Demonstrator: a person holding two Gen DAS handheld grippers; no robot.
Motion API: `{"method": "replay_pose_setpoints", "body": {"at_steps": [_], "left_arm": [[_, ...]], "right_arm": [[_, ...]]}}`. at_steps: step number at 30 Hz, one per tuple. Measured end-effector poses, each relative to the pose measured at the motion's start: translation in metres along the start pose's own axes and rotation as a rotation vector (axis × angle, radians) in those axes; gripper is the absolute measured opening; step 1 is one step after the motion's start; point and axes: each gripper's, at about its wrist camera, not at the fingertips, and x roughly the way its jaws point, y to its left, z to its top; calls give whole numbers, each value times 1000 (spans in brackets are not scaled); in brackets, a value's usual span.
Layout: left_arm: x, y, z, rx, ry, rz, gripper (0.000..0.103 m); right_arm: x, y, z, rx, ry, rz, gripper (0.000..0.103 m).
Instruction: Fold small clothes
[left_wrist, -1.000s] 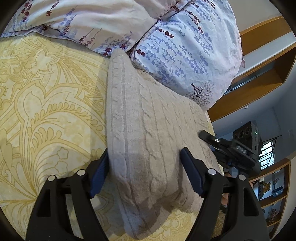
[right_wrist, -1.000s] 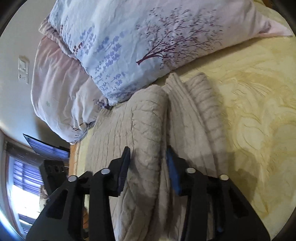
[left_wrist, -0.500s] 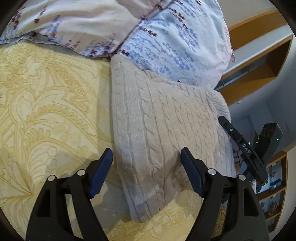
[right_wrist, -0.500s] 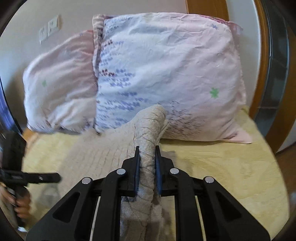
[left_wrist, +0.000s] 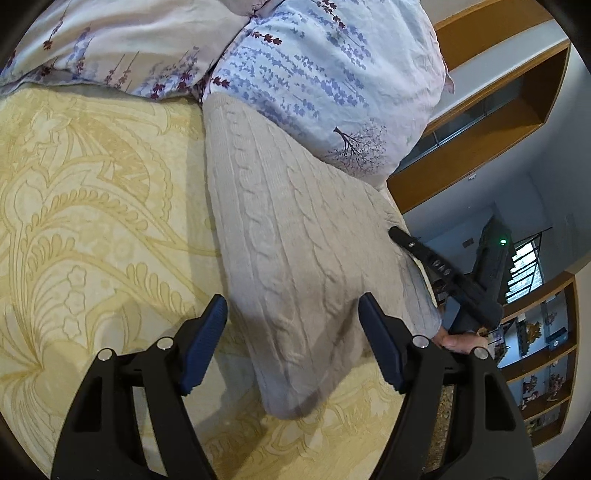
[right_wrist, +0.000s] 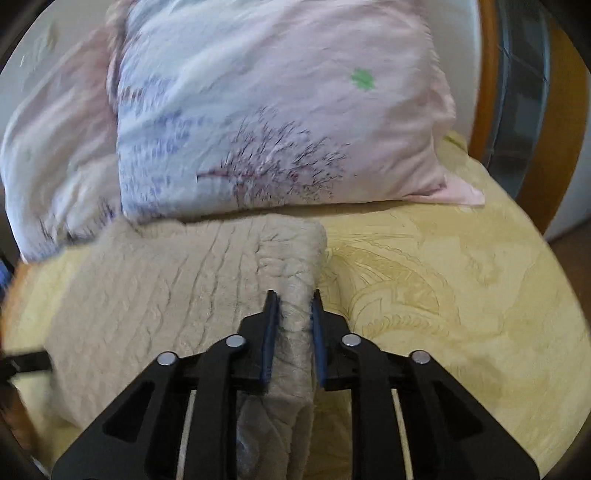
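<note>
While the beige knitted sweater (left_wrist: 291, 258) lies folded on the yellow bedspread (left_wrist: 92, 221) against the pillows (left_wrist: 325, 74), the left tongs (left_wrist: 293, 332) hang spread above its near end, and the right tongs (right_wrist: 293, 314) pinch a raised fold along its right edge.

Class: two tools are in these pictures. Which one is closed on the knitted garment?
The right tool: it pinches a fold of the beige knit. The left tool is open, gripping nothing.
</note>
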Motion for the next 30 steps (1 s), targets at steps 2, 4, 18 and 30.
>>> {"method": "replay_pose_setpoints", "body": {"at_steps": [2, 4, 18, 30], "left_arm": [[-4, 1, -3, -14, 4, -12, 72], [-10, 2, -7, -24, 0, -25, 72], [-9, -2, -38, 2, 41, 3, 20], [-13, -1, -60, 86, 55, 3, 12]], "right_arm": [[-16, -12, -3, 70, -5, 50, 40], [-32, -27, -12, 156, 4, 144, 42], [-54, -19, -73, 163, 114, 289, 11], [-46, -23, -84, 90, 108, 78, 10]]}}
